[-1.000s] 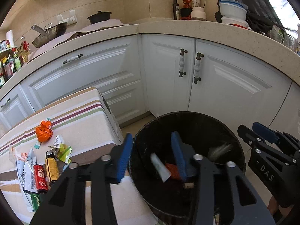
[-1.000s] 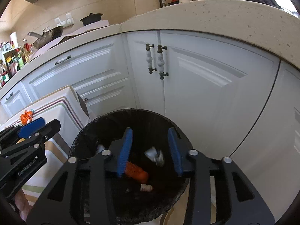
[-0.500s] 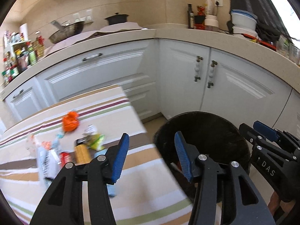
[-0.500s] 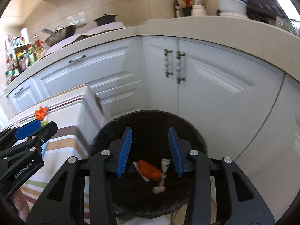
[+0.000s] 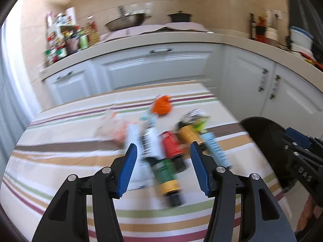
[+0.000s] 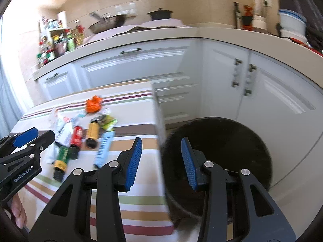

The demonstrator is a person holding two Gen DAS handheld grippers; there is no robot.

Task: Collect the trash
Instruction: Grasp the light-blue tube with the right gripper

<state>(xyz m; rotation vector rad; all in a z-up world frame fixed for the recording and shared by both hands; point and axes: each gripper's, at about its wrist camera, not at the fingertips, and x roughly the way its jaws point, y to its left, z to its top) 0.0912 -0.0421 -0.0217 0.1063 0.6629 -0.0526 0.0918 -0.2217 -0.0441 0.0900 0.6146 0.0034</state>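
The trash lies in a small heap on the striped tablecloth (image 5: 66,157), near the table's edge that faces the white cabinets (image 6: 139,70). The black bin (image 6: 226,141) stands on the floor just beside this table, under the curved counter (image 6: 222,34).

The left gripper (image 5: 163,167) hangs above the heap with nothing between its jaws, and they are opening. The right gripper (image 6: 160,161) is also empty, its jaws apart, over the gap between table edge and bin. Nothing stands between the left gripper and the heap.

One second ago both grippers looked down into the bin; now the left one faces the table and the right one shows the table too.

In the heap I count one orange crumpled wrapper (image 6: 93,104), one red can (image 6: 76,135), one yellow can (image 6: 92,132), one green bottle (image 6: 61,157) and one light blue packet (image 6: 105,147). The white wrappers (image 6: 60,125) are too blurred to count.
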